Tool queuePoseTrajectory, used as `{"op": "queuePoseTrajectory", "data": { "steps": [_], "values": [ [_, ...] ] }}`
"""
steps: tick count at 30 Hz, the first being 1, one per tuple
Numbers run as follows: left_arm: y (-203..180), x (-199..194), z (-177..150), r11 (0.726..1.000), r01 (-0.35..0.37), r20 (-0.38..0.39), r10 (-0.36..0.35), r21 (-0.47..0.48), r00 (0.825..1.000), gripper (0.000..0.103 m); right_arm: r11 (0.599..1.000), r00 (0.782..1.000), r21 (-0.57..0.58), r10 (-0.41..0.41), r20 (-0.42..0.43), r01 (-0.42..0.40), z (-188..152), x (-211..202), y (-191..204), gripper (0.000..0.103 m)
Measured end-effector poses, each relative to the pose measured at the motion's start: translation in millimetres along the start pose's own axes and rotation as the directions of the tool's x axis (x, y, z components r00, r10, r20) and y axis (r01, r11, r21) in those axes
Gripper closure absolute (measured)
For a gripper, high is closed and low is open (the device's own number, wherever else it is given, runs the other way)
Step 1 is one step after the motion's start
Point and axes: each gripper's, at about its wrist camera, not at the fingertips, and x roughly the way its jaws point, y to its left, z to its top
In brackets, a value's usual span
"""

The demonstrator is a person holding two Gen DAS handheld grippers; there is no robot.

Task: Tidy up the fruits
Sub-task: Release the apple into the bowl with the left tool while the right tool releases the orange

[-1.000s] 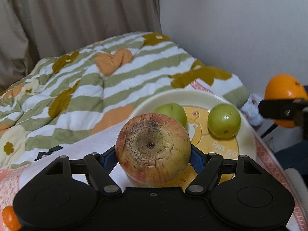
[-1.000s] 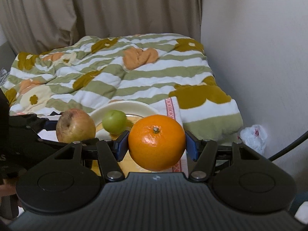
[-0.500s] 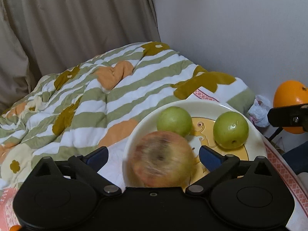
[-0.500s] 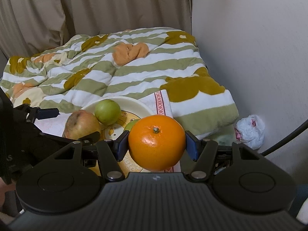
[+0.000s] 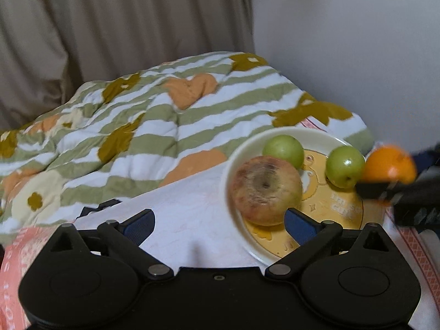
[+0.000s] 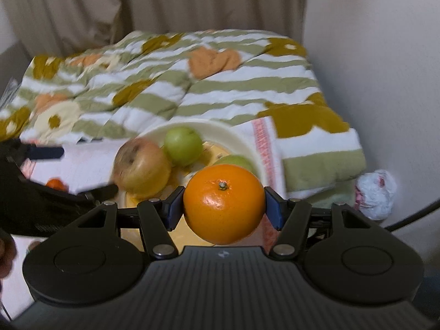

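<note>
Left gripper (image 5: 218, 221): black plastic, blue pads spread wide, empty. Right gripper (image 6: 223, 205): pinching a glossy round orange (image 6: 223, 203). Russet, blotchy yellow-red apple (image 5: 265, 190) and two smooth green fruits (image 5: 283, 150) rest on the cream round plate (image 5: 316, 137).

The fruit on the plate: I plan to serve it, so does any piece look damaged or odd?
Yes. The big apple at the plate's near-left edge has a dark, brownish blotchy patch around its stem end. The two green fruits behind it look unblemished.
</note>
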Motion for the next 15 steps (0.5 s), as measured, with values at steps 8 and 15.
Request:
{"op": "queuePoseTrajectory", "data": {
  "steps": [8,15],
  "values": [
    [16.3,-13.1,-6.5,0.998,-0.035,0.006,0.036,-0.045,0.999,0.001,0.997,1.000,-0.078,0.024,-0.017,-0.026,-11.4,32.7,25.6,0.027],
    [25.4,-21.1,-22.7,0.995,-0.052,-0.003,0.051,-0.083,0.999,0.001,0.996,0.998,-0.072,0.055,-0.035,-0.057,-14.5,45.2,23.7,0.027]
  ]
}}
